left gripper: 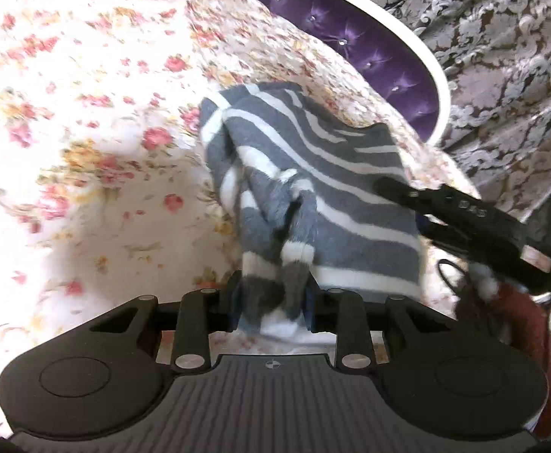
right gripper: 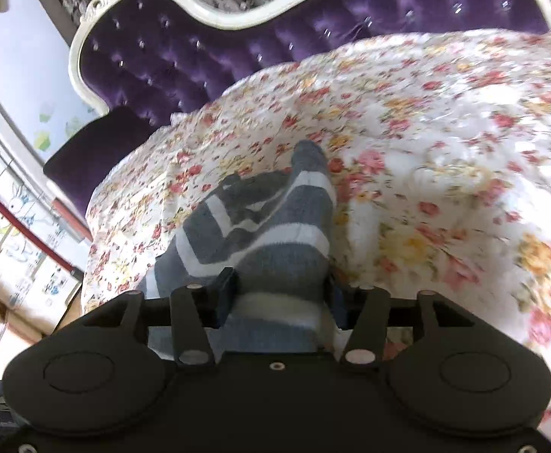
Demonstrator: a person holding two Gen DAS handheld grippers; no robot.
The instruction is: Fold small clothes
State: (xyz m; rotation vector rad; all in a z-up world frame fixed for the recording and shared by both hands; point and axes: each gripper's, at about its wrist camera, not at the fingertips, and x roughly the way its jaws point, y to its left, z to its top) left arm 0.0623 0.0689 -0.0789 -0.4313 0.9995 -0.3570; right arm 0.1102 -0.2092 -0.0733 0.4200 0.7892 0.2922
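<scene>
Grey-and-white striped garment [left gripper: 313, 188] hangs bunched over the bed [left gripper: 86, 113], near its headboard [right gripper: 237, 56]. Your left gripper [left gripper: 273, 302] has its jaws clamped on one bunch; your right gripper [right gripper: 281, 298] has its jaws closed on another fold.

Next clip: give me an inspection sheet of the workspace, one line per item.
Surface: bed under a white quilt with red and yellow flowers.
Job's things: grey knitted garment with white stripes, lifted, bunched, unfolded.
Clutter: nothing seen.
Grippers: left gripper shut on the garment; right gripper likewise.
Cables: thin black cable beside the right gripper.
Surroundings: purple tufted headboard with white frame, grey damask wall covering.
</scene>
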